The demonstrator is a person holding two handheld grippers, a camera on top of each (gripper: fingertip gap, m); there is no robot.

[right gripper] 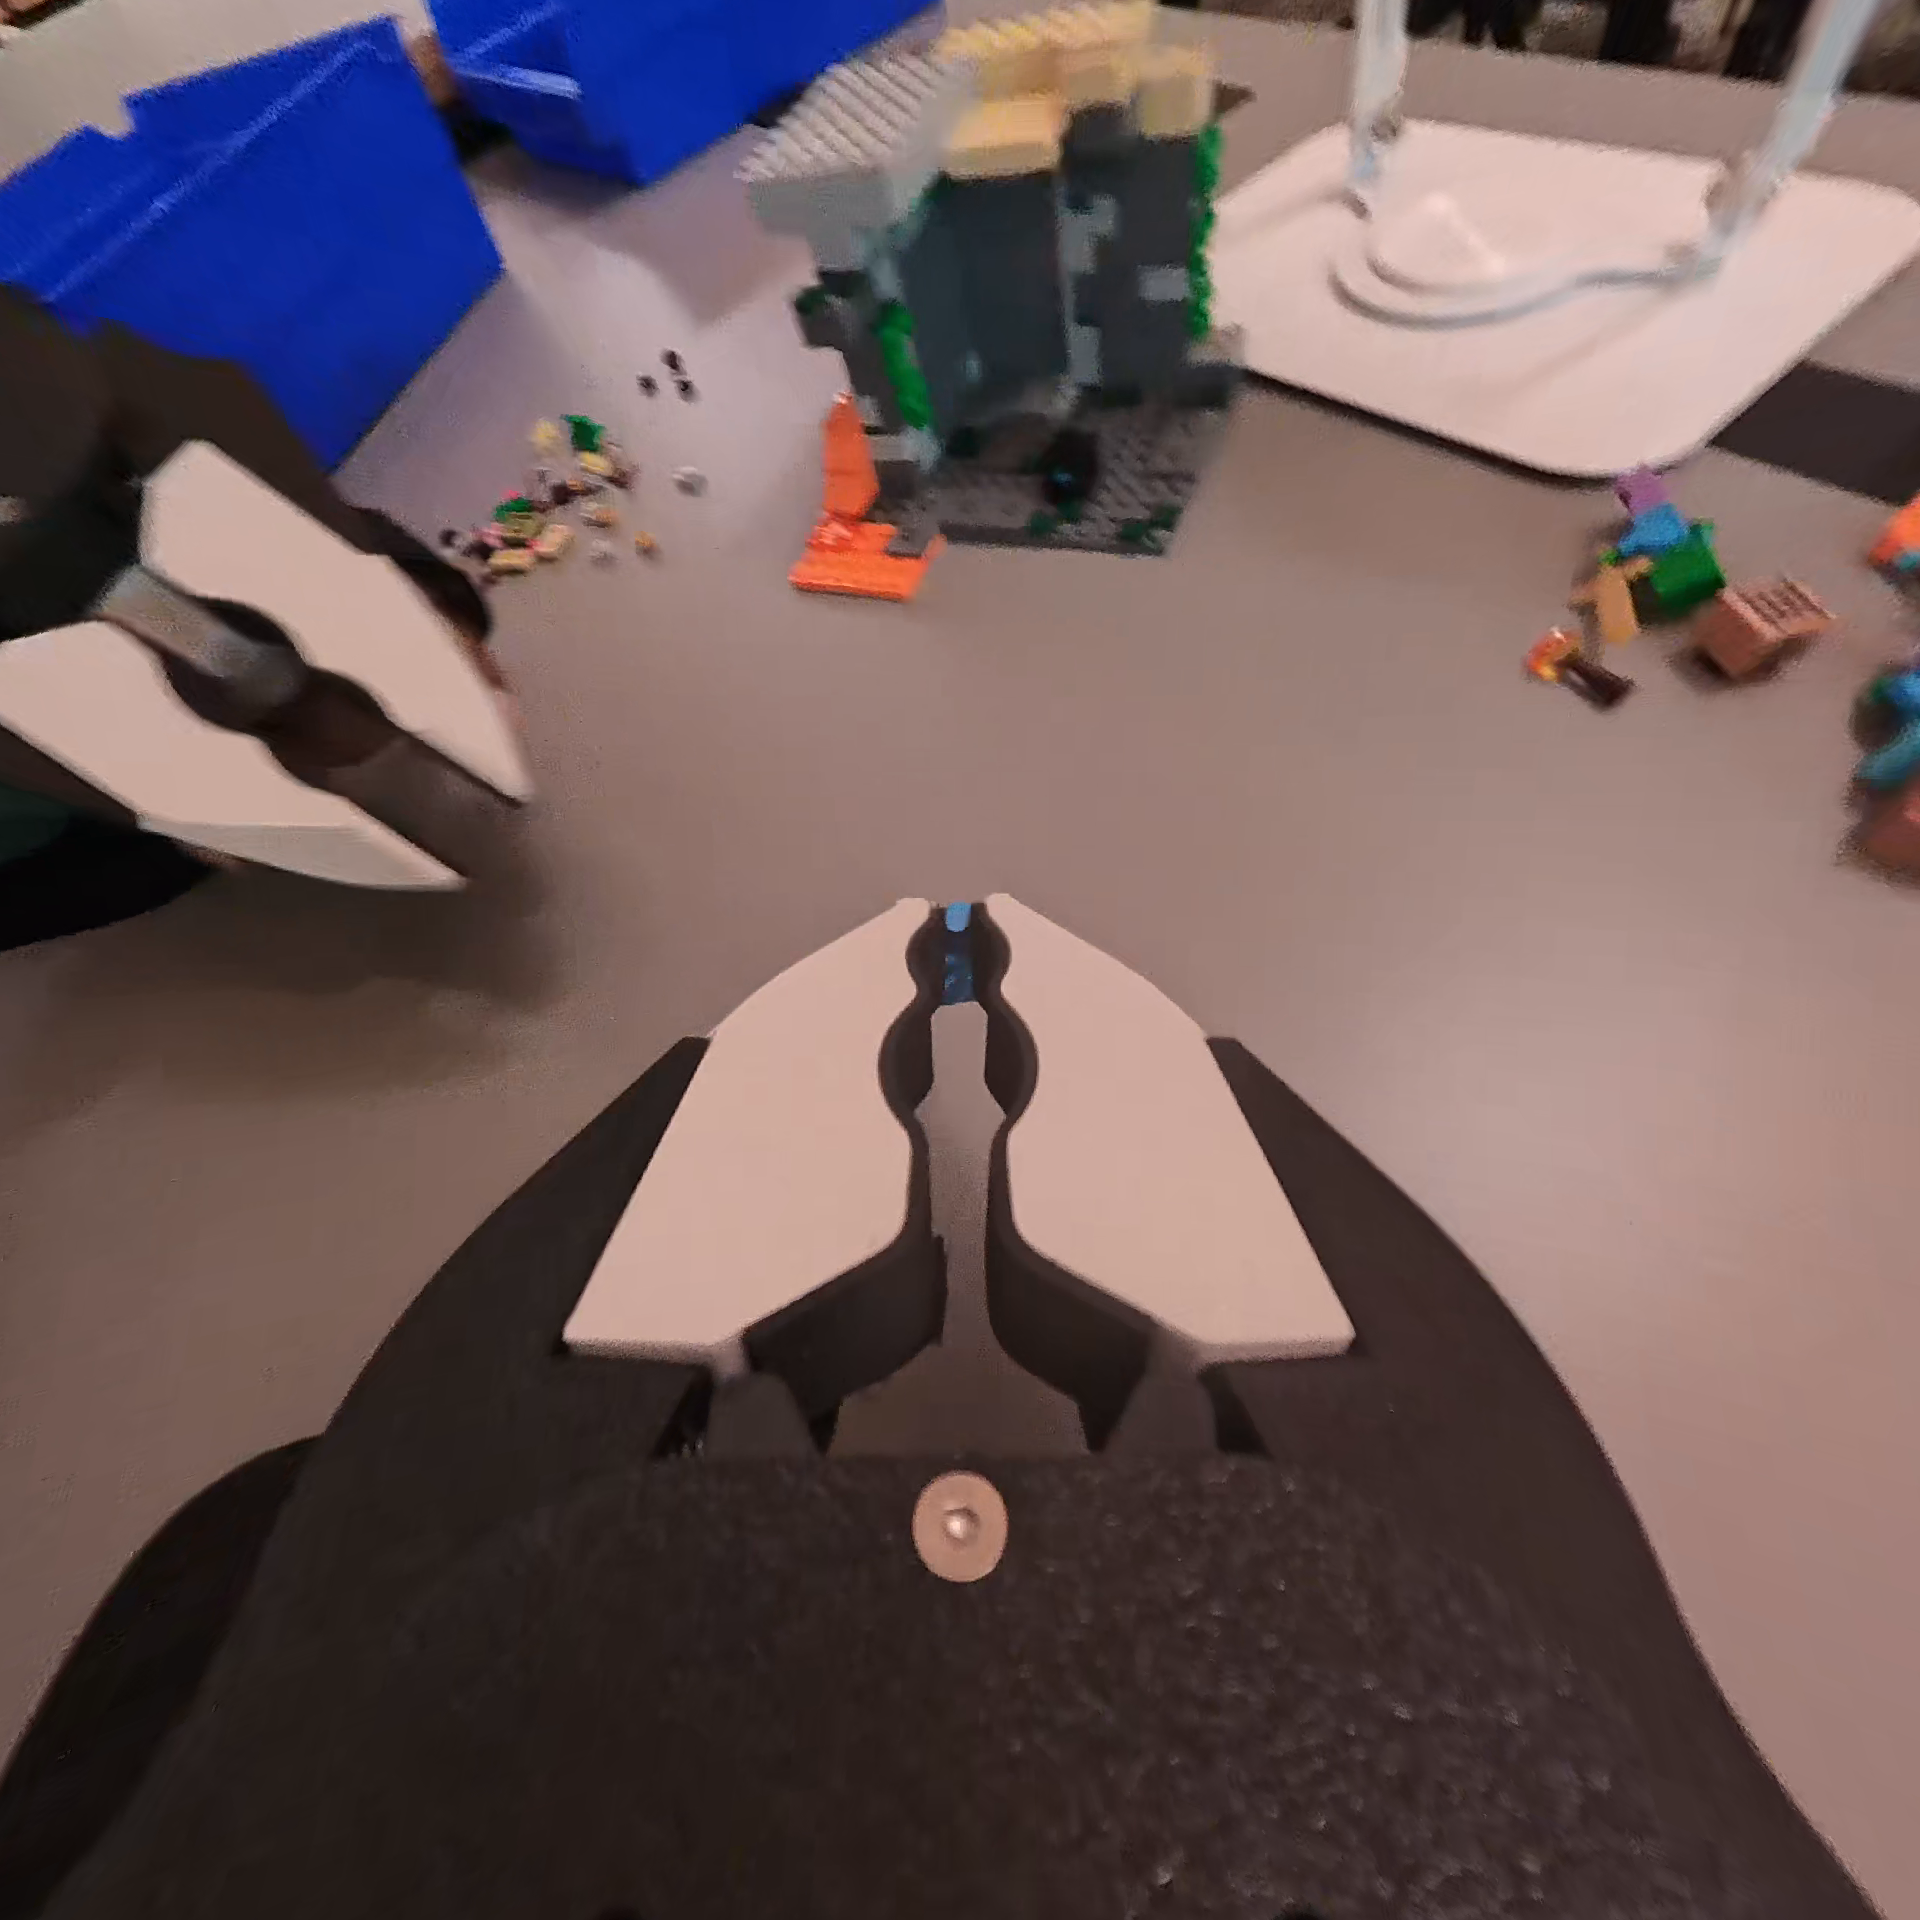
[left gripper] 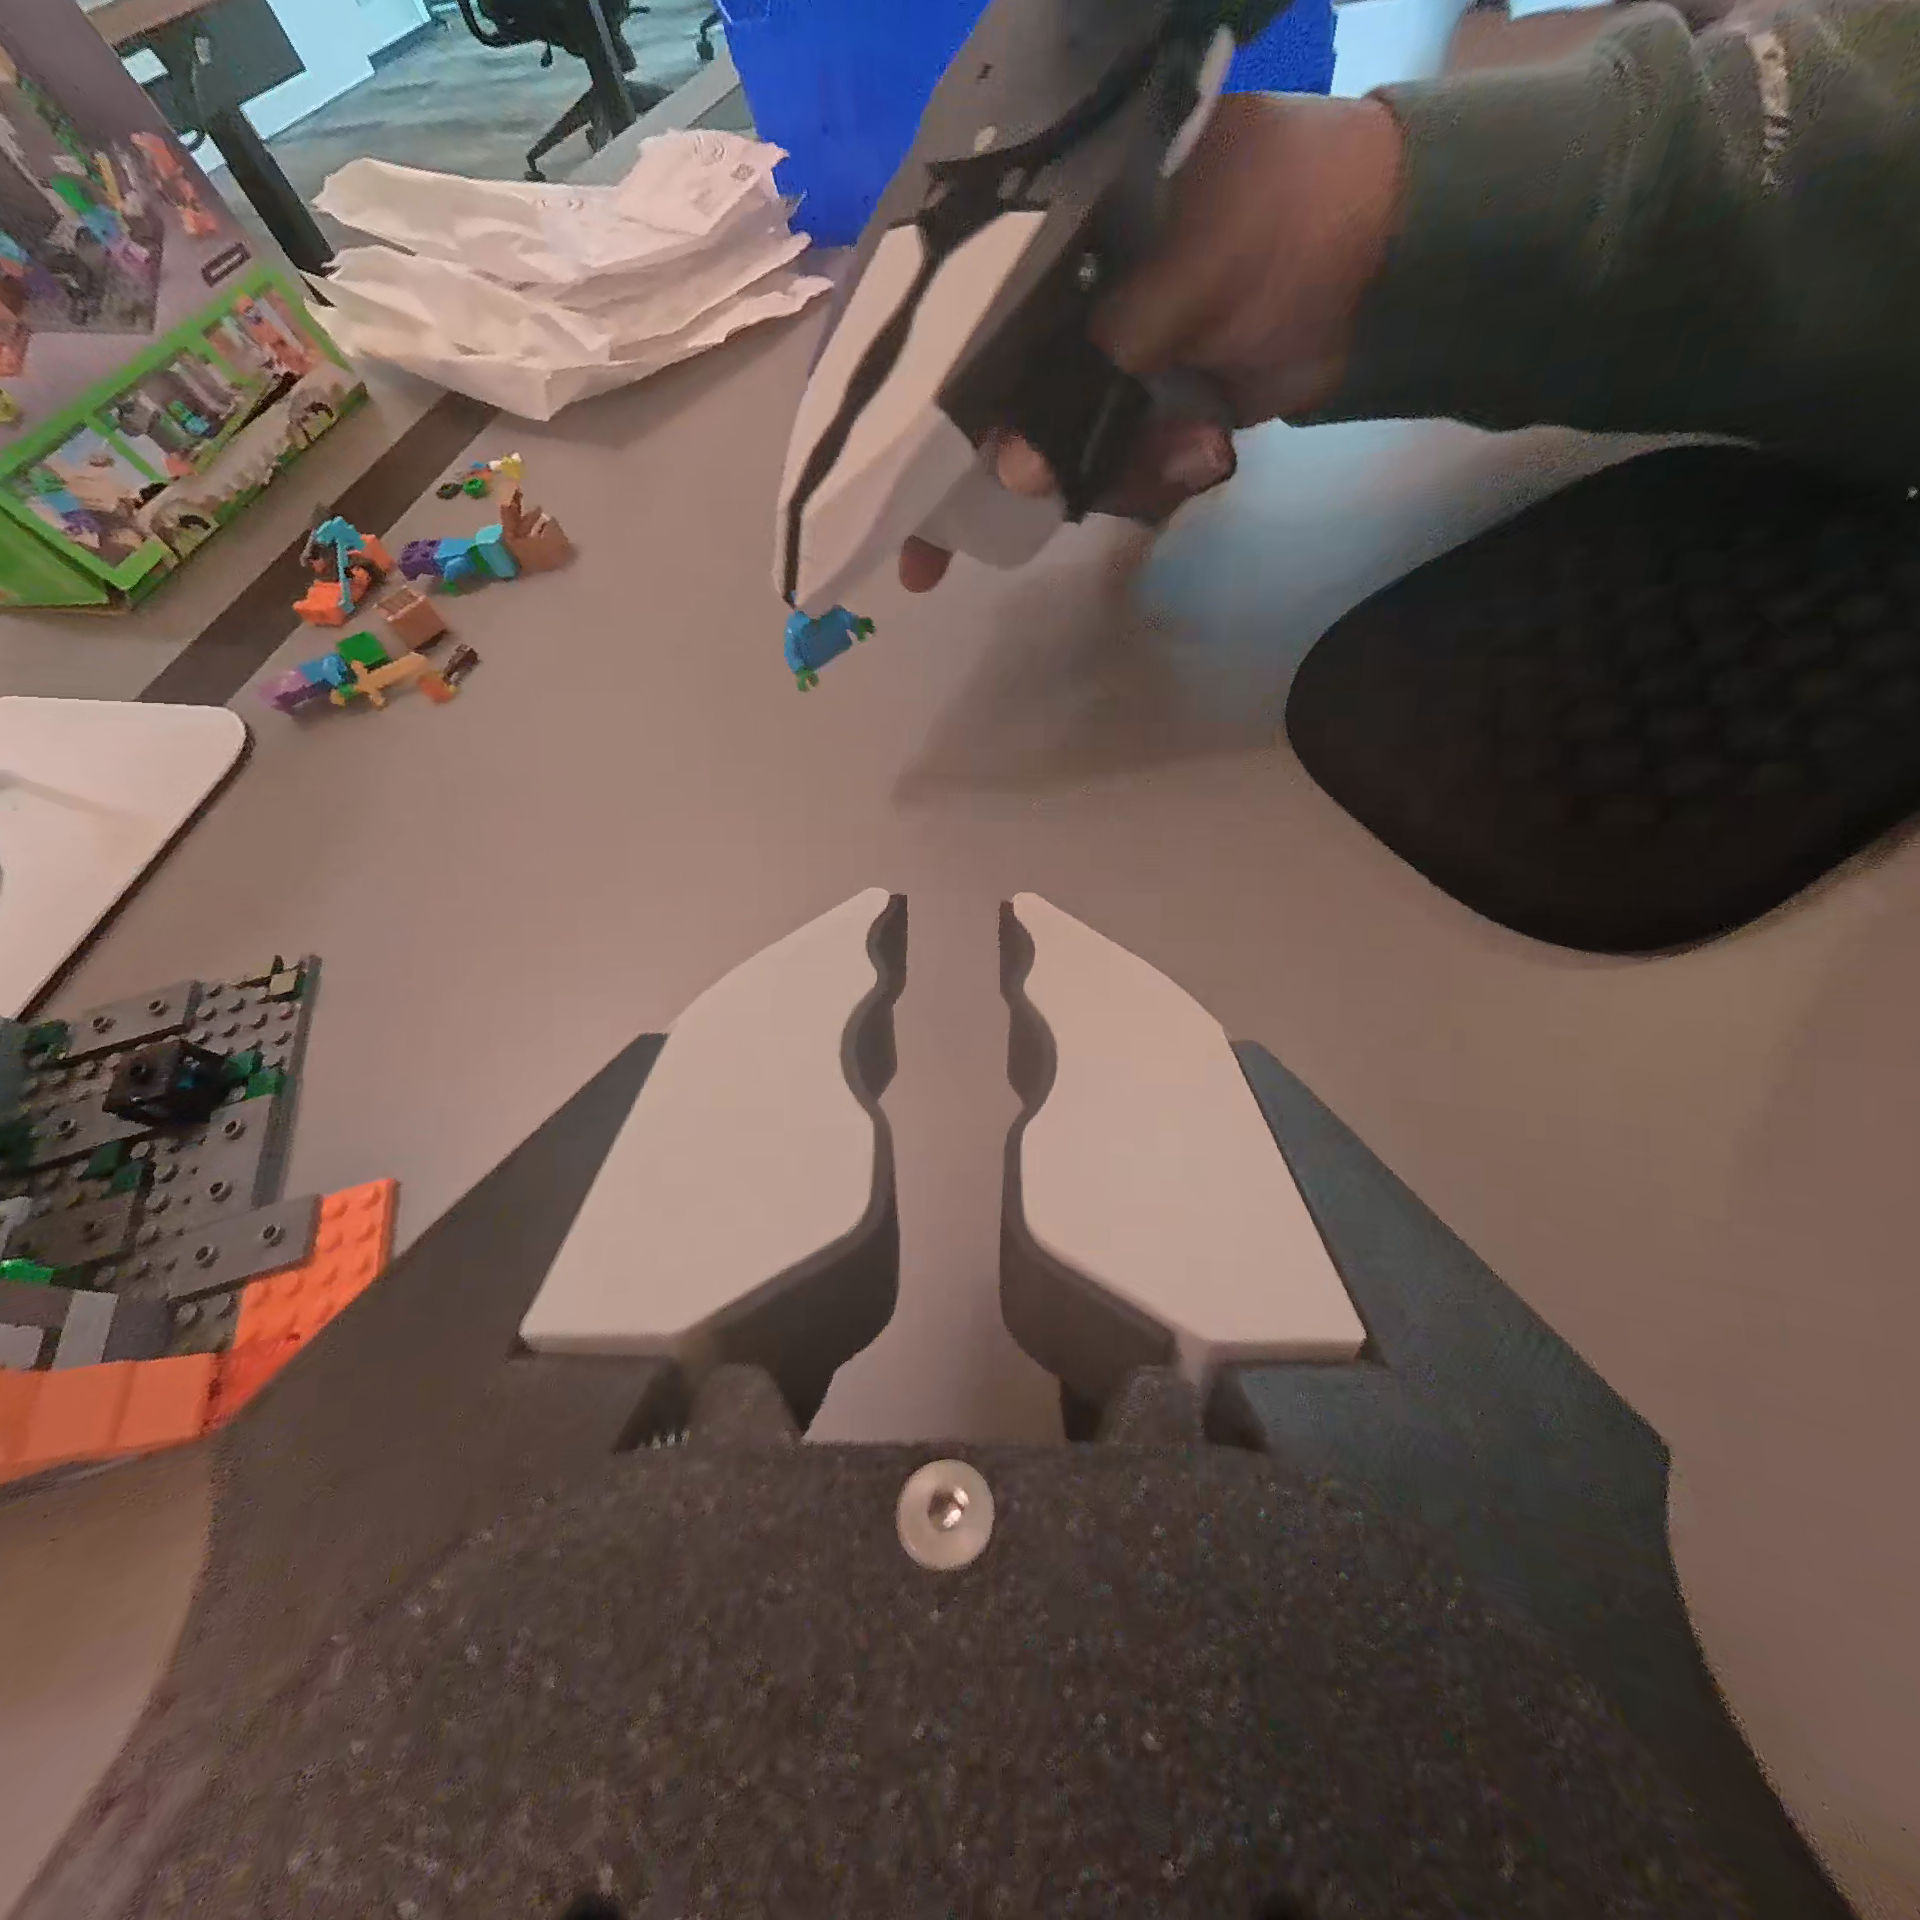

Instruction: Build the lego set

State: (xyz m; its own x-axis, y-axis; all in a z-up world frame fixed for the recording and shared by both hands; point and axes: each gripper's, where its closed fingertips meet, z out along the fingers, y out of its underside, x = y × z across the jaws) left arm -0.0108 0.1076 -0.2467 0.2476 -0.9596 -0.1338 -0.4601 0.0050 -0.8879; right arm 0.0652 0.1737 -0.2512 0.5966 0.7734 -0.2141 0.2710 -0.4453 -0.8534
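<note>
My right gripper is shut on a small blue toy-brick figure body, pinched between its fingertips. In the left wrist view the right gripper hangs above the grey table with the blue figure body with green hands dangling from its tips. My left gripper is open with nothing between its fingers, low over bare table. It also shows at the left of the right wrist view, jaws apart.
A brick build on a dark baseplate with orange plates stands on the table. Loose figures and parts, small pieces, blue bins, a white stand base, a set box, white bags, a black chair. Spacing between my two grippers at the tips: around 11 cm.
</note>
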